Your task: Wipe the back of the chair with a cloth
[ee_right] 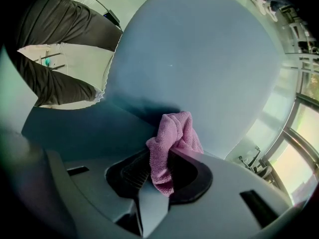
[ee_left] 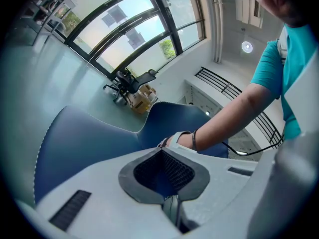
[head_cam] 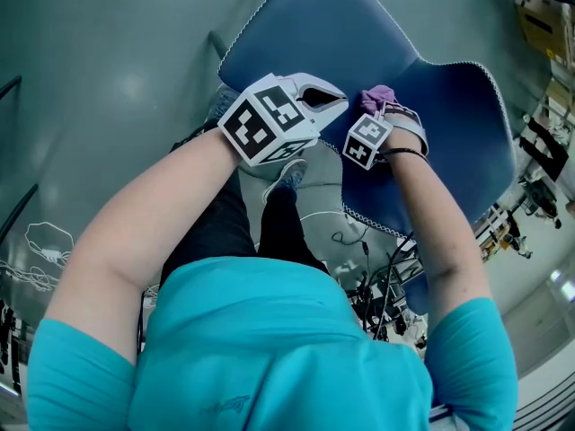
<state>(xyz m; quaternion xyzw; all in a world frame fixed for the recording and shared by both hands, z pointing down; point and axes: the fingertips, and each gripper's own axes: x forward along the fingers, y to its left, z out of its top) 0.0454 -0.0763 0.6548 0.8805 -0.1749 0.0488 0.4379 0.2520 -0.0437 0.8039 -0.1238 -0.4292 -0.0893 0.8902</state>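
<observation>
The blue chair [head_cam: 341, 25] lies below me, its shell edged with white stitching. My right gripper [head_cam: 382, 106] is shut on a pink cloth [head_cam: 379, 95] and presses it against the chair's surface. In the right gripper view the cloth [ee_right: 174, 133] bunches out of the right gripper [ee_right: 167, 156] and touches the chair shell [ee_right: 199, 49]. My left gripper [head_cam: 340, 101] hovers just left of the right one, over the chair. In its own view the left gripper [ee_left: 159, 153] has its jaws together with nothing seen between them, and the chair [ee_left: 84, 138] lies behind.
The person's dark trouser legs [head_cam: 269, 232] and a shoe [head_cam: 287, 173] stand against the chair's near edge. A tangle of cables [head_cam: 382, 285] lies on the floor at the right. A black office chair [ee_left: 127, 83] and cardboard boxes [ee_left: 142, 96] stand by the windows.
</observation>
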